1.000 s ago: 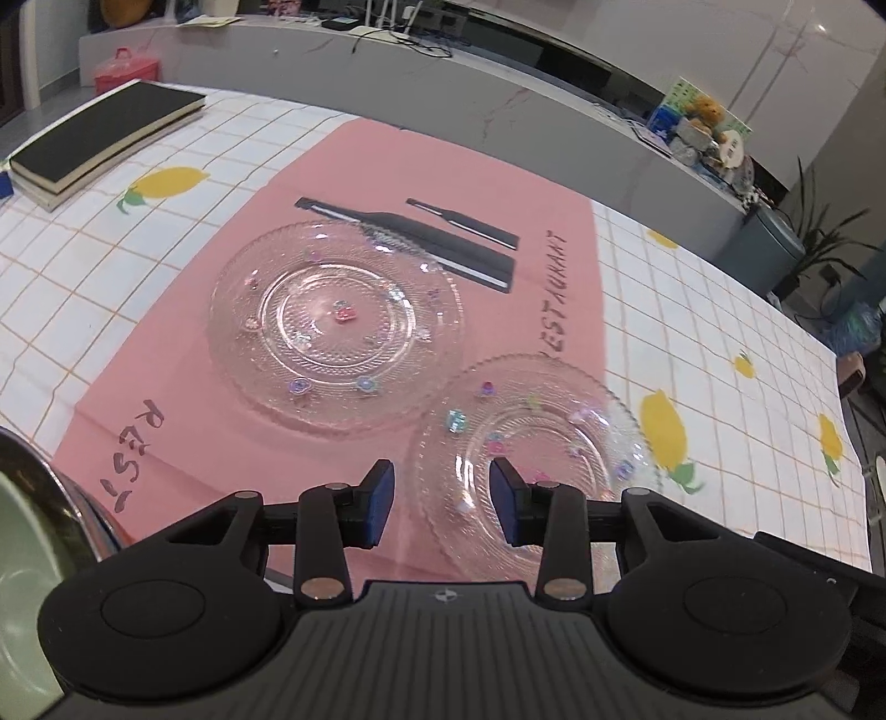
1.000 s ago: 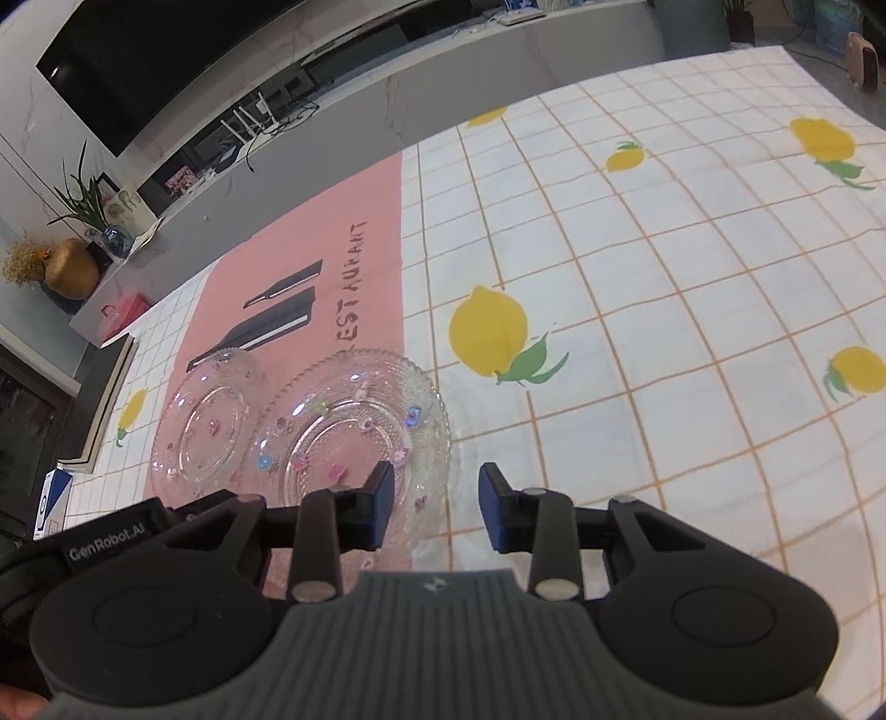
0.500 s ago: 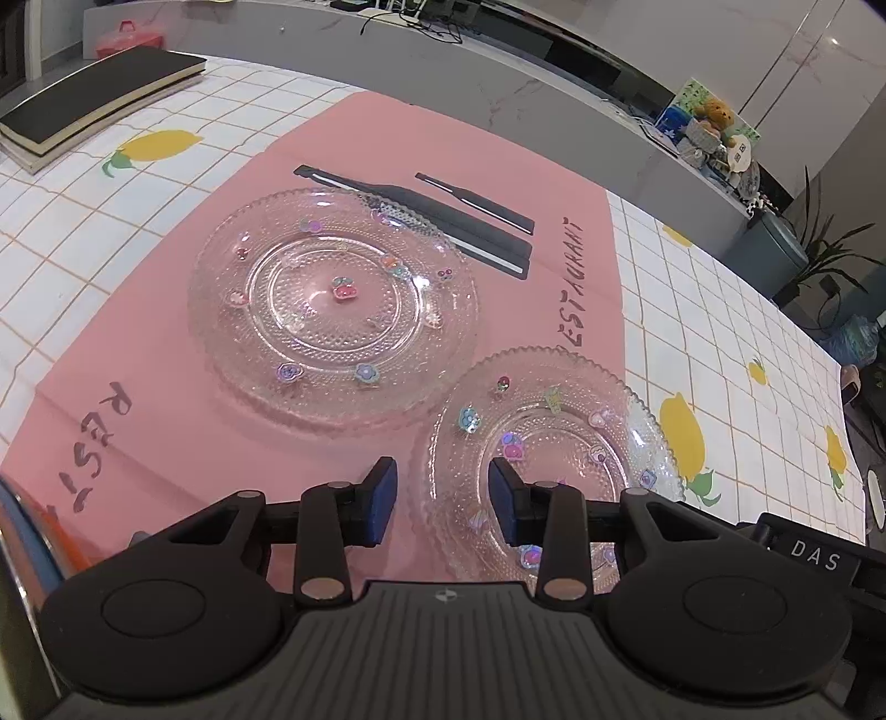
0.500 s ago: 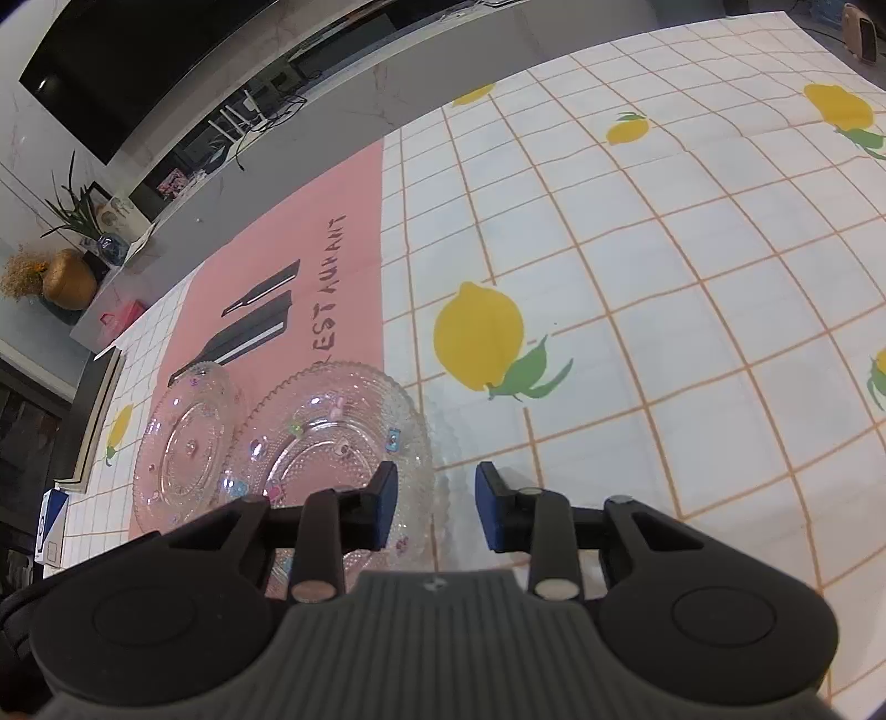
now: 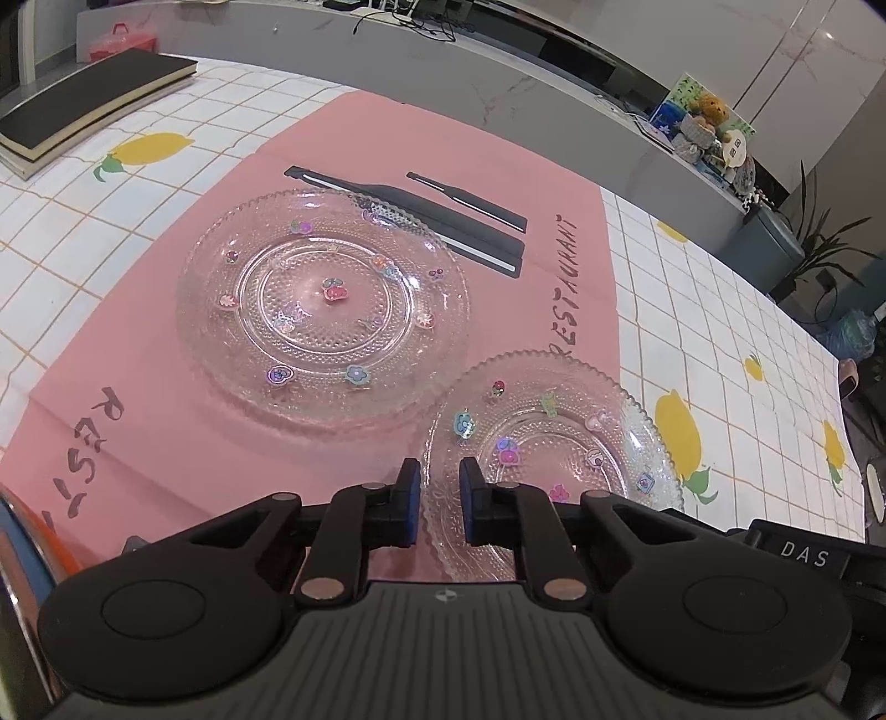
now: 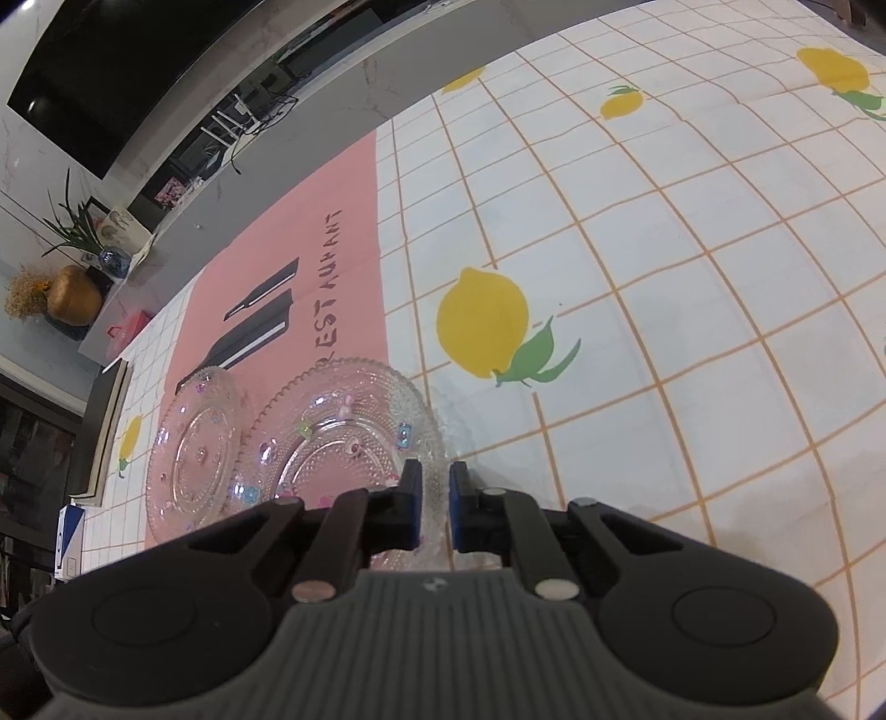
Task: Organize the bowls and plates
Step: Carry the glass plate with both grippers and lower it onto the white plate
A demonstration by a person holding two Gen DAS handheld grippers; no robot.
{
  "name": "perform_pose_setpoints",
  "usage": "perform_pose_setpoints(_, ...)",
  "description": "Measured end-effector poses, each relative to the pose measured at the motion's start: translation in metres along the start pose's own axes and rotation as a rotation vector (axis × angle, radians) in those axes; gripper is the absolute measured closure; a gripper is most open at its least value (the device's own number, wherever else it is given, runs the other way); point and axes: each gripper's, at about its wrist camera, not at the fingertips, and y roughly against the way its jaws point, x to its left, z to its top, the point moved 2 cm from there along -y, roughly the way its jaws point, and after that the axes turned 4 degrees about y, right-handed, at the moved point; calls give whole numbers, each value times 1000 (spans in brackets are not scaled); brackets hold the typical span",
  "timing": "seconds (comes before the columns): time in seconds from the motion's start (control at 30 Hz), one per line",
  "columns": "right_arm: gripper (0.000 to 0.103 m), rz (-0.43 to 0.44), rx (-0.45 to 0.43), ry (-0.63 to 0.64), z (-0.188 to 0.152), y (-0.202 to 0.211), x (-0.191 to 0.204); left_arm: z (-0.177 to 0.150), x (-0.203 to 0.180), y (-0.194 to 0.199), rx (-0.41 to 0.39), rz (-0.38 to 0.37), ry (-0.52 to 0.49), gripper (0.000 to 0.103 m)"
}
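The left claw (image 5: 441,507) has its blue-padded fingers drawn close on either side of the near-left rim of the small plate (image 5: 559,448); a narrow gap shows between the pads with the beaded glass edge running through it, and I cannot tell whether they are actually pinching it. The right claw (image 6: 434,512) stands the same way at the opposite edge of the same plate (image 6: 343,437), fingers nearly together with the rim between them, and contact cannot be made out there either.

The small plate is clear glass with a scalloped edge and little coloured stickers, lying half on the pink mat (image 5: 183,443) and half on the lemon-print cloth (image 5: 720,310) that covers the tabletop. Just beside it, further along the mat, sits the large plate (image 5: 324,310), the same beaded glass with stickers, flat on the mat and overlapping the printed black bottles (image 5: 470,232). The two rims look close to touching; whether they do is unclear.

Well apart, at the far left corner of the tabletop, lies a black book (image 5: 88,94). Behind the tabletop runs a grey ledge (image 5: 498,77) with a red box (image 5: 119,41) at one end and toys (image 5: 703,119) at the other.
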Motion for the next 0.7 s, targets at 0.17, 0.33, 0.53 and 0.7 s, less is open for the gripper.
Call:
perform_pose_setpoints(0.17, 96, -1, 1, 3, -1, 10, 0, -2, -4, 9, -9, -12, -12, 89)
perform_pose_setpoints(0.33, 96, -5, -6, 23, -2, 23, 4, -3, -5, 18, -14, -24, -11, 89)
perform_pose_setpoints(0.53, 96, 2, -19, 45, -7, 40, 10, -5, -6, 34, -29, -37, -25, 89)
perform_pose_setpoints(0.7, 96, 13, -31, 52, -14, 58, 14, -8, -6, 51, -42, -50, -37, 89)
